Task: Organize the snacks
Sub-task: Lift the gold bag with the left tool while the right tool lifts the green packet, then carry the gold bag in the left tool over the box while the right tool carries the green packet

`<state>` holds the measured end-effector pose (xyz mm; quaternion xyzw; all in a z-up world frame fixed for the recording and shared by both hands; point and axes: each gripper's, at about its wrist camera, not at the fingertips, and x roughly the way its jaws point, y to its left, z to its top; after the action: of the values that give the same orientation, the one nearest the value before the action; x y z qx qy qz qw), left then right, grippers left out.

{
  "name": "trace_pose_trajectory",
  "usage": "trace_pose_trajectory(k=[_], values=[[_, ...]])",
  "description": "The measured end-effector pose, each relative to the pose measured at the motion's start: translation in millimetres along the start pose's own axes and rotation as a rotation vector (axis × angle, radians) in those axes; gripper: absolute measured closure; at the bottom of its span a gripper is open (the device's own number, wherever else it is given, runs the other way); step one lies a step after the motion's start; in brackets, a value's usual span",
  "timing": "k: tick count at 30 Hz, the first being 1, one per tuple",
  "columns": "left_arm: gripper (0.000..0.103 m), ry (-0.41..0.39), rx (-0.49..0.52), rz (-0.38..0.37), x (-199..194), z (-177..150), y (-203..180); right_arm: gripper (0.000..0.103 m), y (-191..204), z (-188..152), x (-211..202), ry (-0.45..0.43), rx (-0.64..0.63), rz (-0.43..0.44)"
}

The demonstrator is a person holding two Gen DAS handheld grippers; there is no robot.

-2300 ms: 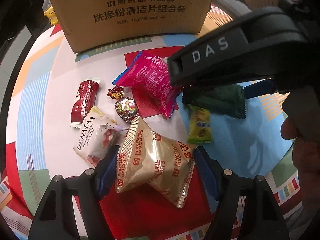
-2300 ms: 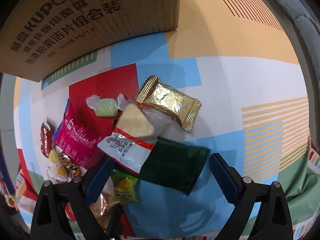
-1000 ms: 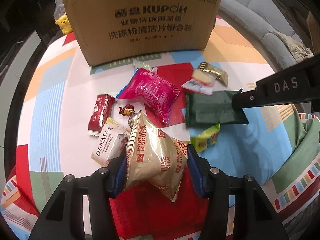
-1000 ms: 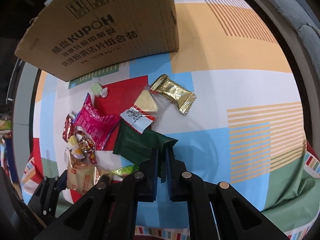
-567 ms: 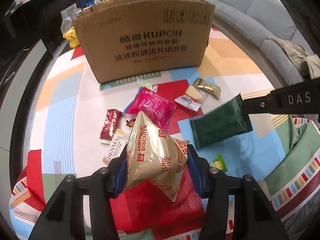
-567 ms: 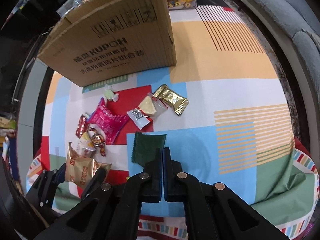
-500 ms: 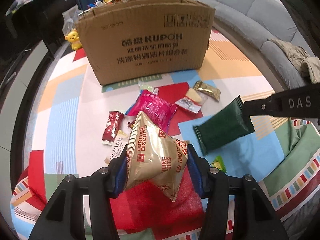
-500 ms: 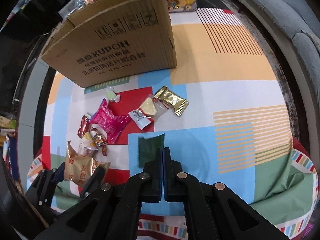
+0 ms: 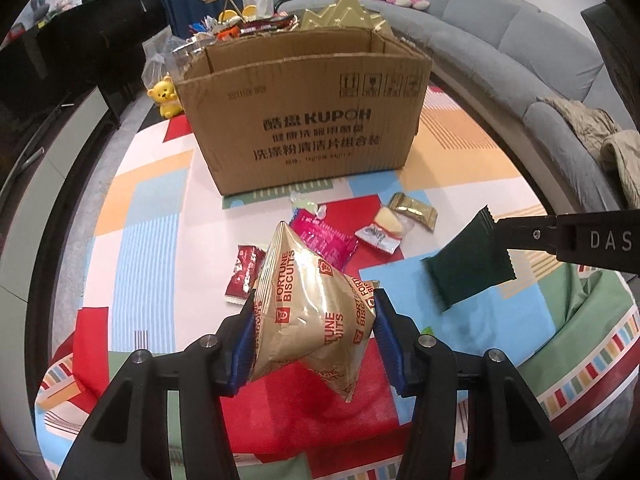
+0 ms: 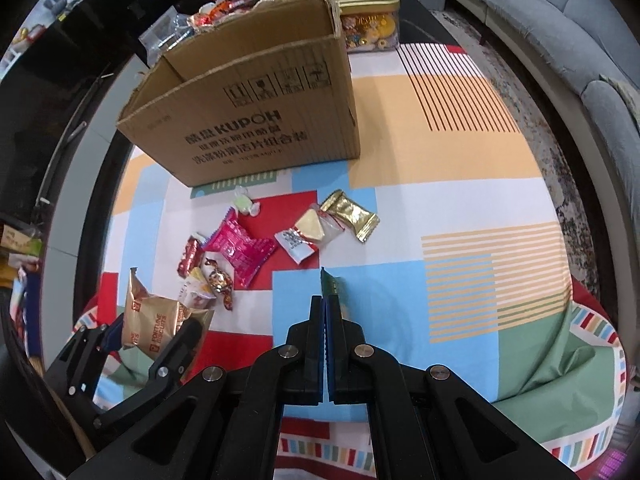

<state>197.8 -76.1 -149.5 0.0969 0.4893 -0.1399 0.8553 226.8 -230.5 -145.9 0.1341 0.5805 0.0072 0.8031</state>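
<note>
Two snacks are lifted but not yet boxed: left tongs (image 9: 314,334) clenched on the biscuit bag (image 9: 312,308), right tongs (image 10: 325,312) on the green packet (image 9: 468,268), several wrappers left on the desk (image 10: 440,160) before the box (image 9: 304,120).

The box (image 9: 304,128) stands open-topped at the cloth's (image 10: 440,152) far side, nothing over its mouth. Loose snacks (image 10: 248,244) crowd the patch before it; right of them the cloth lies bare.
</note>
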Motion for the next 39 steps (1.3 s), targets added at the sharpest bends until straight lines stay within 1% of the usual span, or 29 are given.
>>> trace_pose_trajectory(k=[10,27,39], values=[[0.052,-0.039,-0.013,0.007,-23,11,2,0.101,8,7,-26,-0.055,-0.017,0.019],[0.052,-0.145,-0.063,0.033,-77,35,18,0.101,27,14,-79,-0.17,-0.052,0.047],[0.052,-0.205,-0.078,0.038,-106,53,24,0.101,38,21,-110,-0.24,-0.076,0.055]])
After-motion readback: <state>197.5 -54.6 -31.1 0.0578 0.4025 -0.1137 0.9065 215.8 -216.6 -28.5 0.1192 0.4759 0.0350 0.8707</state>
